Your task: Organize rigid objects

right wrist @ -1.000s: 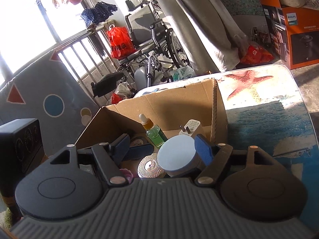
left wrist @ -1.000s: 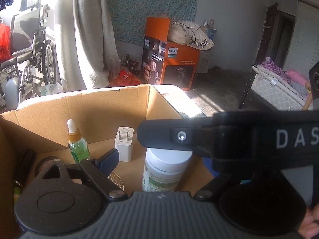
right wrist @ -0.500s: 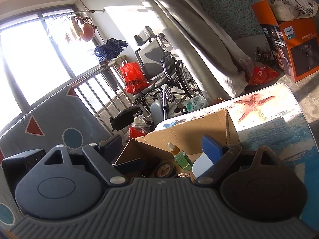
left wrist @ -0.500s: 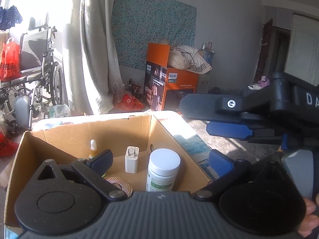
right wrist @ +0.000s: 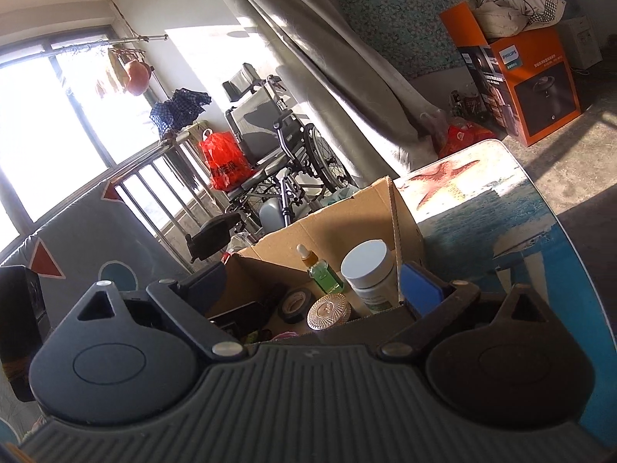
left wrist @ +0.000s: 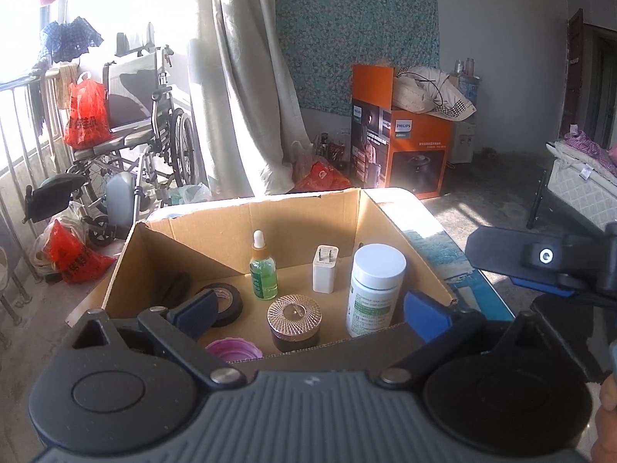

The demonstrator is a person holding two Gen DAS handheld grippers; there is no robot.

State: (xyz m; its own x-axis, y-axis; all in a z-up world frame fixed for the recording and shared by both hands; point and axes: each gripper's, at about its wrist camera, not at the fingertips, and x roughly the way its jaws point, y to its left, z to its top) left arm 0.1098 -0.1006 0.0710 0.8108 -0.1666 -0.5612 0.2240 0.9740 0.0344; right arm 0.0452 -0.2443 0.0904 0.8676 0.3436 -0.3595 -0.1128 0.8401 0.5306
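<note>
Standing upright in the cardboard box [left wrist: 385,227] at the bench's far edge, the white bottle [left wrist: 376,289] sits free, since left gripper [left wrist: 312,314] and right gripper [right wrist: 308,289] both gape released, the right one's jaws just having widened around nothing.

My left black two-finger claw with blue pads [left wrist: 314,314]: jaws spread wide, nothing between the pads, tilted downward. My right black claw with blue pads [right wrist: 312,283]: jaws just been opening, now wide and empty; its side shows at right edge of left view [left wrist: 540,266]. Fingertips of a hand [left wrist: 607,409] at lower right corner.
</note>
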